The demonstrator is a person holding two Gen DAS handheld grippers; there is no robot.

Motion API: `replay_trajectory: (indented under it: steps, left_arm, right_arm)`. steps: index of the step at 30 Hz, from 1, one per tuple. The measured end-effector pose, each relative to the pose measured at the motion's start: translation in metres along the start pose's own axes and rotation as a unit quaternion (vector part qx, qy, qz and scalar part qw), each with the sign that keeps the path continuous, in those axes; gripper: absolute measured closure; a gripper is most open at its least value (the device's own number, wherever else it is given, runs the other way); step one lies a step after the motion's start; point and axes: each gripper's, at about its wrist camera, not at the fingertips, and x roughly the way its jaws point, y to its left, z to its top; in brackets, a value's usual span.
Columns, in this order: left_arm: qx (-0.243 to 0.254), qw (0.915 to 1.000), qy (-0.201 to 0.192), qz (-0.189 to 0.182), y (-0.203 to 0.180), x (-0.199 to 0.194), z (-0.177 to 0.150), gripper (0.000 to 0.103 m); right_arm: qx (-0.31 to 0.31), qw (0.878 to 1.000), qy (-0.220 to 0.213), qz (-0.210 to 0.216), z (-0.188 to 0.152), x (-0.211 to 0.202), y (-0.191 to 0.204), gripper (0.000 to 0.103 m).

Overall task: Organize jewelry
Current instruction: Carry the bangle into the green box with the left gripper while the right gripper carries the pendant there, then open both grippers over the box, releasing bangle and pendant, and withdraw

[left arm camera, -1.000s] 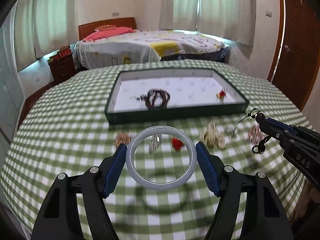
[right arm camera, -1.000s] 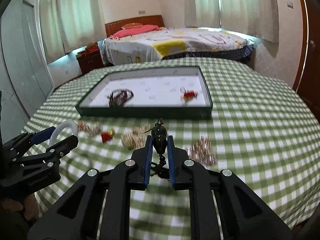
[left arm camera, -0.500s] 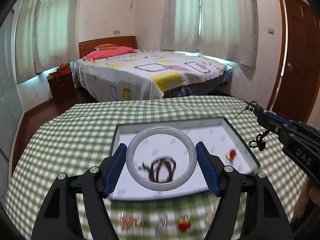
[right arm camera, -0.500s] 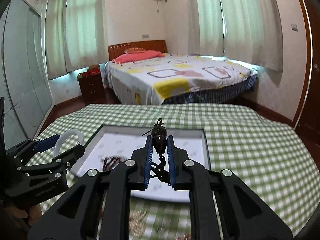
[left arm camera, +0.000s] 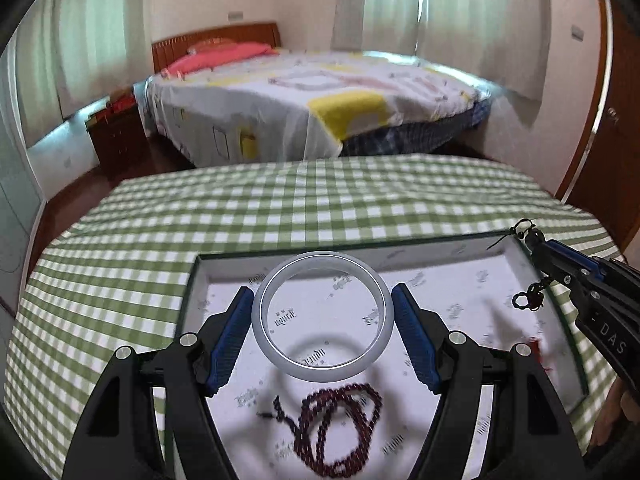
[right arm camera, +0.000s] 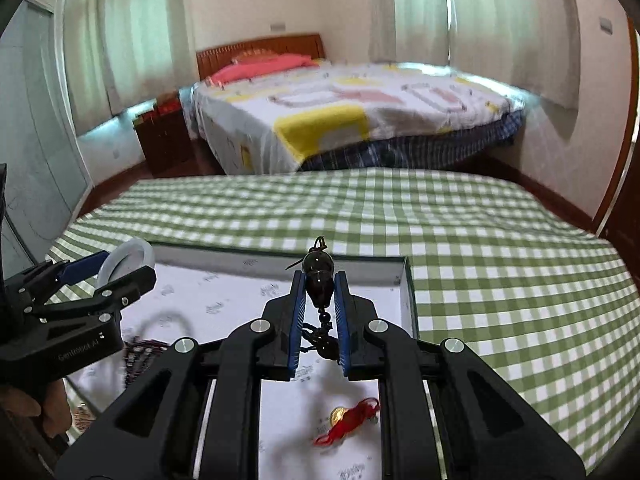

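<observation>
my left gripper point(left arm camera: 323, 334) clamps a pale bangle point(left arm camera: 322, 315) between its blue pads point(left arm camera: 231, 336), held above the white-lined tray point(left arm camera: 496, 240). under it in the tray lies a dark red bead strand point(left arm camera: 340, 428). my right gripper point(right arm camera: 320, 322), its casing lettered "das", pinches a dark bead pendant point(right arm camera: 318, 282) with a dangling cord, also over the tray. a red-corded gold charm point(right arm camera: 348, 420) rests on the lining below. the left casing reads "genrobot ai", i think. small print on the lining is unreadable. green checked tablecloth point(right arm camera: 500, 260) beneath.
</observation>
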Motion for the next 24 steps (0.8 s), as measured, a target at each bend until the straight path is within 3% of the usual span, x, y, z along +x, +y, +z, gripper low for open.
replay_trajectory:
  steps: [6,12,15,17,18,21,24]
  left_arm:
    - [-0.01,0.9984,0.056,-0.001,0.007,0.034,0.002,0.035]
    - [0.001,0.9958,0.091,0.001,0.008,0.053,0.004,0.034]
    - [0.004,0.9935,0.113,-0.004,0.007,0.063,0.001,0.034]
    - [0.002,0.9923,0.124,-0.003,0.007,0.066,-0.001,0.034]
    - [0.0,0.9914,0.13,-0.006,0.007,0.068,-0.002,0.034]
    - [0.002,0.9936,0.113,-0.008,0.008,0.062,0.0,0.034]
    - [0.011,0.9964,0.084,0.0,0.008,0.052,0.003,0.033]
  right_arm:
    - [-0.001,0.997,0.077,0.005,-0.001,0.045,-0.005,0.088]
    - [-0.002,0.993,0.116,0.008,-0.003,0.065,-0.007,0.088]
    - [-0.005,0.993,0.12,0.006,-0.003,0.068,-0.007,0.086]
    - [-0.006,0.993,0.122,0.007,-0.004,0.069,-0.007,0.08]
    - [-0.005,0.993,0.12,0.005,-0.004,0.068,-0.007,0.072]
    - [-0.007,0.995,0.104,0.003,-0.002,0.062,-0.007,0.066]
    - [-0.001,0.997,0.083,0.003,0.001,0.048,-0.008,0.065]
